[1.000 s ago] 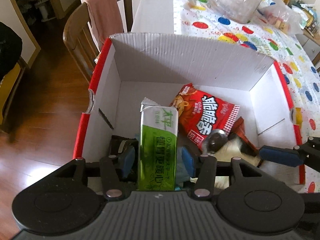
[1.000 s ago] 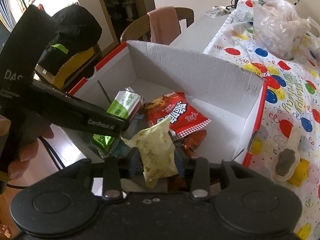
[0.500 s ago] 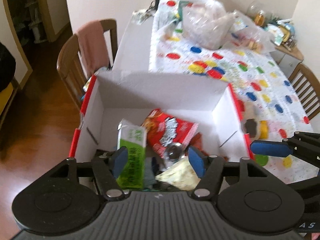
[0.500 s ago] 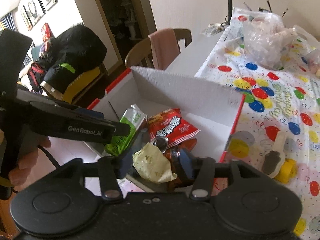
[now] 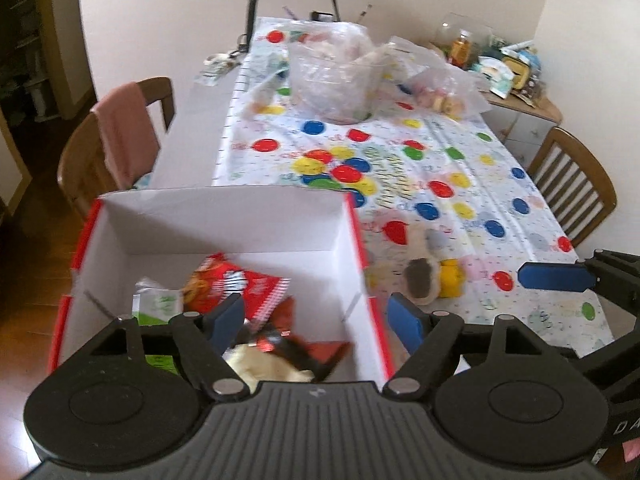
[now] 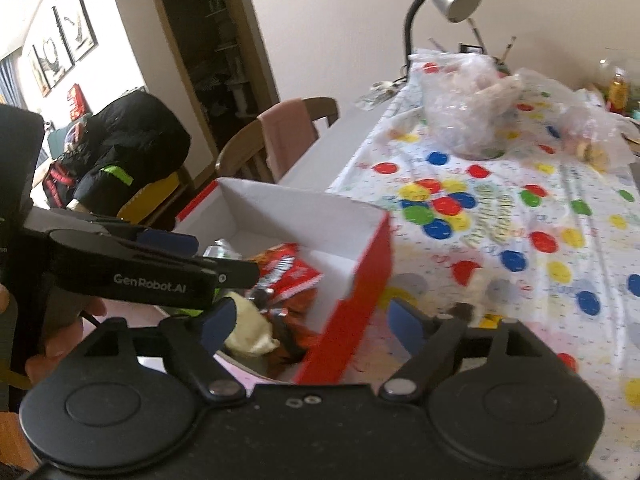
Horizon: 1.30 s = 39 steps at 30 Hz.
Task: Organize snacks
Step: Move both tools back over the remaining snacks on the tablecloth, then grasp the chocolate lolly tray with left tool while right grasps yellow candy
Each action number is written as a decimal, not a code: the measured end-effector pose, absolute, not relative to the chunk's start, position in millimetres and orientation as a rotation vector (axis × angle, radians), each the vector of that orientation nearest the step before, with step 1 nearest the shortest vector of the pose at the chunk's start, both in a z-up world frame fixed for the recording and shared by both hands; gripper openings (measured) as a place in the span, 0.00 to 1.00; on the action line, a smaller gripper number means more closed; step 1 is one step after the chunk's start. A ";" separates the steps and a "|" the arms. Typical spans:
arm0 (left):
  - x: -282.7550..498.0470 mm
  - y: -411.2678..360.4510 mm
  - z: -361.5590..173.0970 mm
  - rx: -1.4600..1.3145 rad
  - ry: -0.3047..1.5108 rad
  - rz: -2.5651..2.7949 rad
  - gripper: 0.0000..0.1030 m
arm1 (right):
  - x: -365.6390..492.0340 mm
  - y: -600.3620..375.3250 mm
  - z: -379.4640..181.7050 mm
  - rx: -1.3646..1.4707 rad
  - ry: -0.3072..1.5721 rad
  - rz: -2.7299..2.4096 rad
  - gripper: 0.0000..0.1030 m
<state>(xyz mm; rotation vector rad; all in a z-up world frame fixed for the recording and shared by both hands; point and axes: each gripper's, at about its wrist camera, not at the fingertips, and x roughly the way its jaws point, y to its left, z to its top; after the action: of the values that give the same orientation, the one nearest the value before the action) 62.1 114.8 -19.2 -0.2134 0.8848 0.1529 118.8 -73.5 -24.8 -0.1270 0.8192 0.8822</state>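
A red and white cardboard box stands at the near left corner of the table. Inside it lie a green packet, a red snack bag, a pale yellow packet and dark red wrappers. My left gripper hovers above the box's near right part, its jaws opening with nothing held. My right gripper hangs over the box's red side wall, jaws also opening and holding nothing. In the right wrist view the red snack bag and pale yellow packet lie below.
The spotted tablecloth carries clear plastic bags at the far end and a brown-lidded cup with a yellow item just right of the box. A chair with a pink cloth stands left; another chair stands right.
Both grippers let go of their packets, the green one and the pale yellow one, which now lie in the box. Both have opened wide and pulled up and back from it.
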 end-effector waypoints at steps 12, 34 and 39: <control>115.9 46.1 -39.0 -0.222 0.943 0.098 0.78 | 157.8 -152.6 -42.9 -0.149 0.828 0.812 0.99; 246.1 25.8 -118.6 -0.373 1.126 0.127 0.78 | 227.5 -190.3 -110.3 -0.222 0.958 0.915 0.93; 253.5 34.1 -139.3 -0.405 1.184 0.137 0.77 | 242.1 -171.3 -131.5 -0.239 0.984 0.918 0.86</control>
<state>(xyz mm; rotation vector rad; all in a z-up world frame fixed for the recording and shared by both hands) 253.5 34.1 -139.3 -0.4049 1.1844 0.1370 242.1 -171.3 -131.5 -0.2392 0.9841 0.9175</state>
